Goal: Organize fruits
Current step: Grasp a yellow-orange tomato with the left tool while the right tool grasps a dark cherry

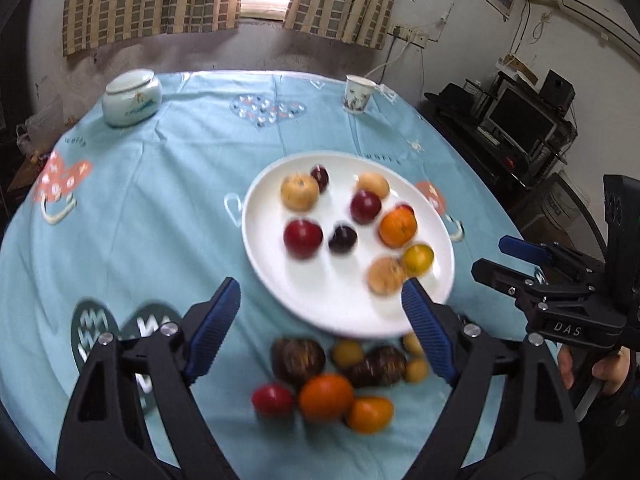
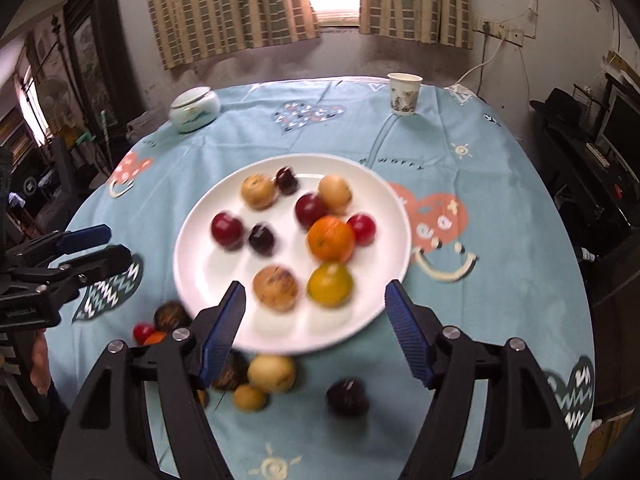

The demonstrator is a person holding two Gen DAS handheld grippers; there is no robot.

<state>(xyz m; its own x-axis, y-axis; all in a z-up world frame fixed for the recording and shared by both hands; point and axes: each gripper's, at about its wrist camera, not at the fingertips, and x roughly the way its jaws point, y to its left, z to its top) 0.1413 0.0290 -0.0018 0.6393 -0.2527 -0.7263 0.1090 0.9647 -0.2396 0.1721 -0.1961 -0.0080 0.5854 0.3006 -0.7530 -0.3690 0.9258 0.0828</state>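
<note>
A white plate (image 1: 344, 312) (image 2: 200, 280) on the blue tablecloth holds several fruits: red and dark plums, tan pears, an orange (image 1: 398, 227) (image 2: 331, 239) and a yellow-orange fruit (image 2: 330, 284). More fruit lies loose on the cloth in front of the plate: an orange (image 1: 326, 397), a red fruit (image 1: 273, 400), dark brown fruits (image 1: 298, 358) and small yellow ones (image 2: 271, 373). My left gripper (image 1: 320, 308) is open and empty above the loose pile. My right gripper (image 2: 314, 308) is open and empty over the plate's near rim. Both views are blurred.
A white-green lidded jar (image 1: 131, 98) (image 2: 195, 109) stands at the back left of the round table, a paper cup (image 1: 358, 94) (image 2: 404, 93) at the back right. Dark shelves with a monitor (image 1: 520, 120) stand right of the table.
</note>
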